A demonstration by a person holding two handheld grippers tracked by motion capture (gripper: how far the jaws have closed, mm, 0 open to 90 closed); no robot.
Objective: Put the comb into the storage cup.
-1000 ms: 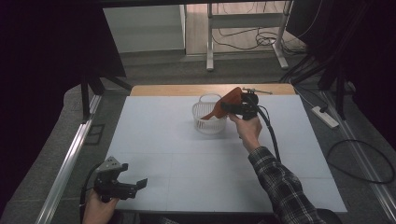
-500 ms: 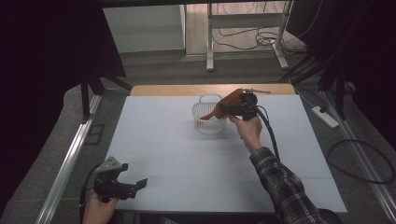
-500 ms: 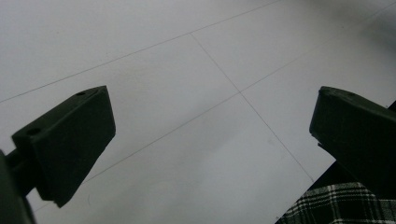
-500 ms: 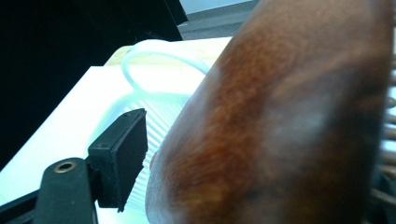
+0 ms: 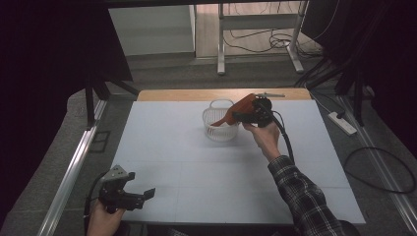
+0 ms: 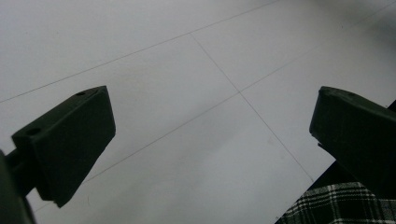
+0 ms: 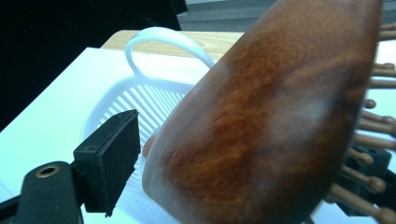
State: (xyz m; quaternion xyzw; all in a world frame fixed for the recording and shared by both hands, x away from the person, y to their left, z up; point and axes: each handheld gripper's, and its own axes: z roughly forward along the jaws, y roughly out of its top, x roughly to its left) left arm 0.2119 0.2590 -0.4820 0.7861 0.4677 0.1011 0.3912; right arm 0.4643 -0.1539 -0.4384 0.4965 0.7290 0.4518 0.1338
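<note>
Item one, left tongs (image 5: 142,195): I have them low at the near left corner of the white table (image 5: 162,147), jaws spread wide with nothing between them; their own view looks down on bare table crossed by thin lines, with a bit of checked sleeve (image 6: 336,207) at the lower right. They are well apart from the work and have no share in it. Item two, white slatted basket (image 5: 220,125): it stands upright toward the far middle of the table, its loop handle on the far side. Item three, wooden hairbrush (image 5: 241,109): reddish-brown paddle with wooden pins, held tilted, its narrow end pointing down into the basket while the broad head sits up at the right tongs (image 5: 248,115). Item four, right tongs: they have just been opening, and the brush is still between the jaws; in their own view the one jaw I can see stands just beside the brush's back, and whether it still touches I cannot tell. Step in hand, as I judge it: letting the brush go into the basket. Next move, by my reckoning: spread the jaws fully, see the brush settle against the basket wall without tipping it, then draw my right hand (image 5: 263,137) up and back clear of the rim.
</note>
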